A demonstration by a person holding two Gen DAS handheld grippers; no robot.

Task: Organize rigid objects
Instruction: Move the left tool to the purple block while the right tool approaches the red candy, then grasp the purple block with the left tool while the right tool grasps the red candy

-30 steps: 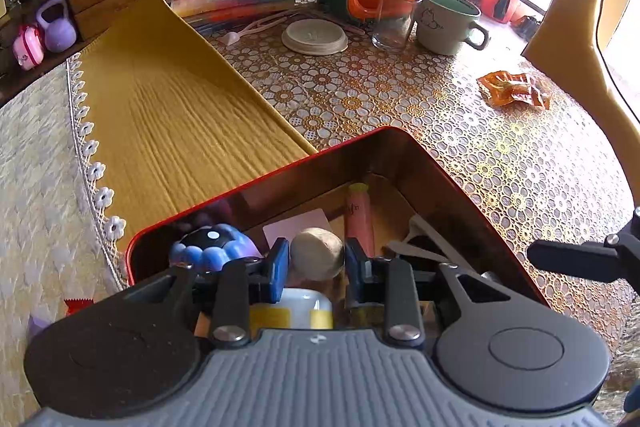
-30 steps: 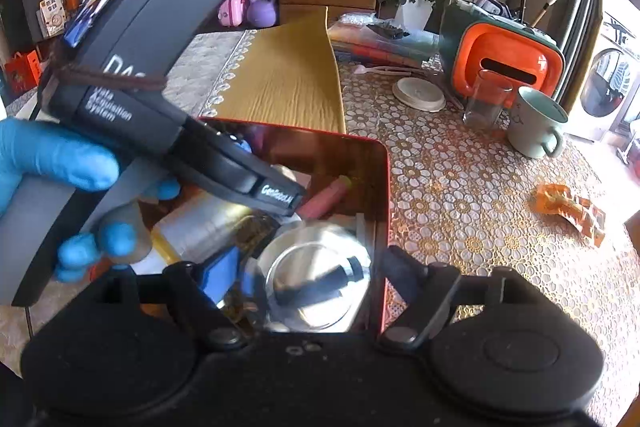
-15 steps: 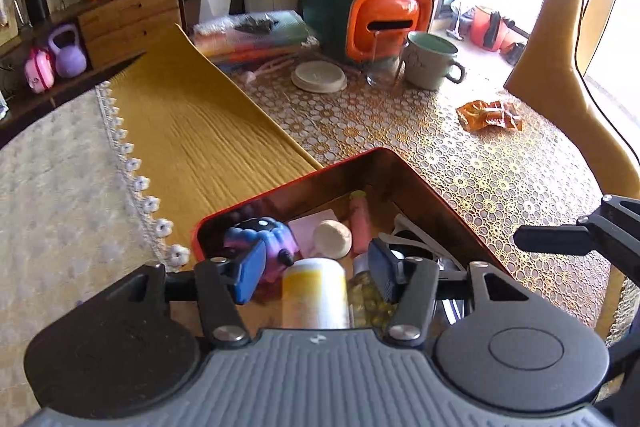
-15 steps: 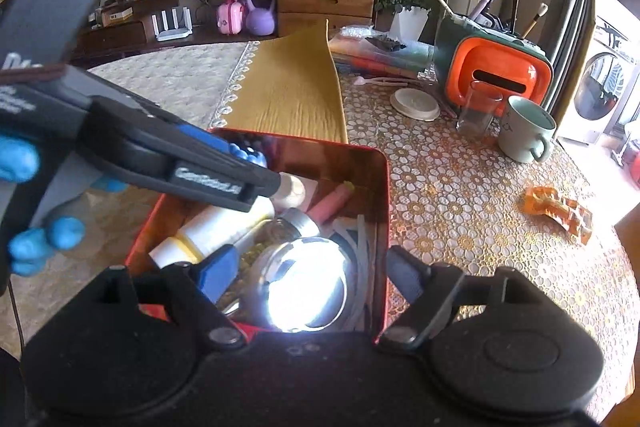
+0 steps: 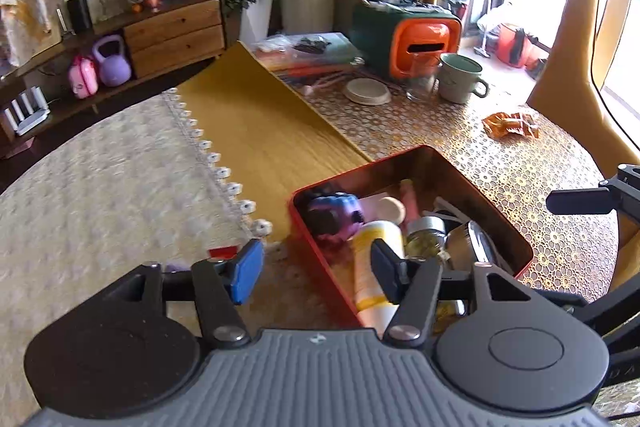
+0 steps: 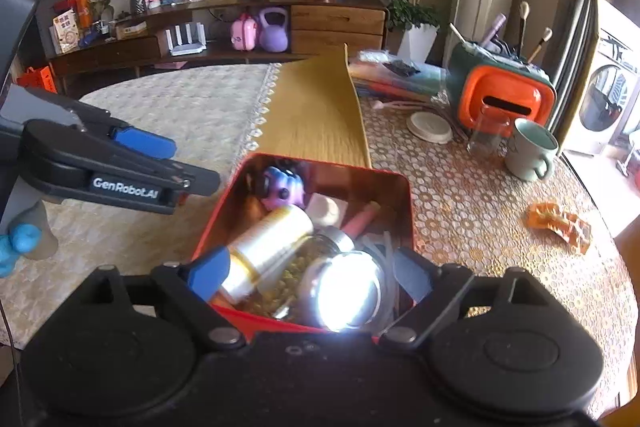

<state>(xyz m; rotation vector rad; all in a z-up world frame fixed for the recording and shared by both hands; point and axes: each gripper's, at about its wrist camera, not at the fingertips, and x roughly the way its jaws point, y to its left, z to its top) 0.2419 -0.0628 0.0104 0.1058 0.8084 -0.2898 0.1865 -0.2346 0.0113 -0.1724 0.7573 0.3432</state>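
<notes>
A red tin (image 5: 460, 179) (image 6: 409, 203) stands on the table. It holds a purple-blue toy (image 5: 334, 213) (image 6: 280, 187), a white and yellow bottle (image 5: 376, 255) (image 6: 268, 239), a beige round piece (image 5: 390, 209), a pink tube (image 5: 410, 201), a glass jar (image 5: 426, 239) and a shiny metal lid (image 6: 348, 291). My left gripper (image 5: 316, 273) (image 6: 180, 163) hangs above the tin's left edge, jaws opening, nothing between them. My right gripper (image 6: 312, 273) hovers over the tin's near end, jaws opening wide, touching nothing.
A mustard mat (image 5: 260, 123) and a lace cloth (image 5: 100, 195) lie left of the tin. At the back stand an orange and green box (image 5: 412, 39), a green mug (image 5: 458, 79), a glass (image 6: 486, 137) and a white lid (image 5: 368, 91). An orange wrapper (image 5: 510, 125) lies right.
The left gripper let go of the beige round piece, which now lies in the tin, then opened and drew back up and to the left. The right gripper rose a little and widened.
</notes>
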